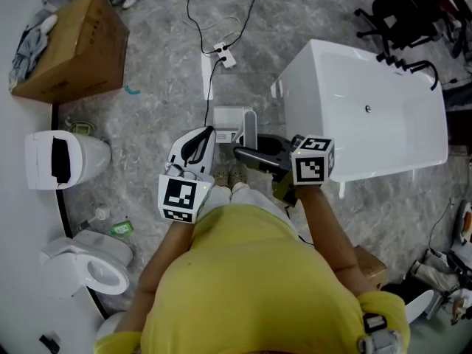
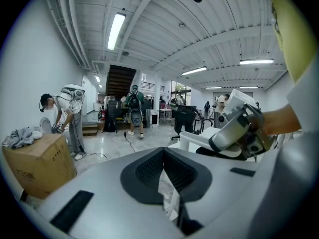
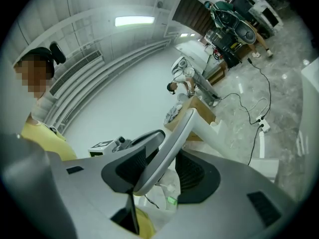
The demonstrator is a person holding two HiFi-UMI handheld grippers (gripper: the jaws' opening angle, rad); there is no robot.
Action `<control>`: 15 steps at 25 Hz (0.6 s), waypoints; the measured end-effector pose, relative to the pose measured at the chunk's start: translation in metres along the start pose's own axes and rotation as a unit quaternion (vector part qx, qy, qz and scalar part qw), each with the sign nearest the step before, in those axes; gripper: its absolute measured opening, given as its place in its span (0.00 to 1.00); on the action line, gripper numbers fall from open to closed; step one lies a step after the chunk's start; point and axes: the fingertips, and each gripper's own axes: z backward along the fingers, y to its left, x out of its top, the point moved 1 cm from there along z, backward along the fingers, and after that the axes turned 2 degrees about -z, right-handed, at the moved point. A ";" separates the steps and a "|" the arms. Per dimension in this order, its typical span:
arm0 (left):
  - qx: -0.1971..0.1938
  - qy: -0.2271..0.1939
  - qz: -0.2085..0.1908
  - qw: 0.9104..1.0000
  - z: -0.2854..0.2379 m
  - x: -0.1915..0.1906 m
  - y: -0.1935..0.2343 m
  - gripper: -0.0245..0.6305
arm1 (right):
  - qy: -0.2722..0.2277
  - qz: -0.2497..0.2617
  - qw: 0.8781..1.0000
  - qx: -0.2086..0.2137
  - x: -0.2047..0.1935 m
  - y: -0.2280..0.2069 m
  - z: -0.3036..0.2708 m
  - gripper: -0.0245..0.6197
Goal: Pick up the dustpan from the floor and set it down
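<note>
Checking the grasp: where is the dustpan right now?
In the head view the dustpan stands just ahead of the person's feet, left of the white bathtub, its upright handle clamped in the right gripper.

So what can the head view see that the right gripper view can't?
Only the head view shows the toilets and the whole white bathtub. Only the right gripper view shows the ceiling light and a person bending over far off. Both show the cardboard box, the power strip, and the right gripper closed on the dustpan handle.
</note>
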 end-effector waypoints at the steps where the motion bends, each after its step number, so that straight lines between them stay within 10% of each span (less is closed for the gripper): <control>1: 0.000 0.001 0.000 1.000 0.000 0.000 0.000 0.04 | 0.001 0.000 1.000 -0.002 -0.001 -0.004 -0.001 0.34; 15: -0.001 0.004 0.001 1.000 -0.002 0.000 -0.005 0.04 | 0.021 -0.009 0.999 -0.037 -0.017 -0.072 -0.015 0.34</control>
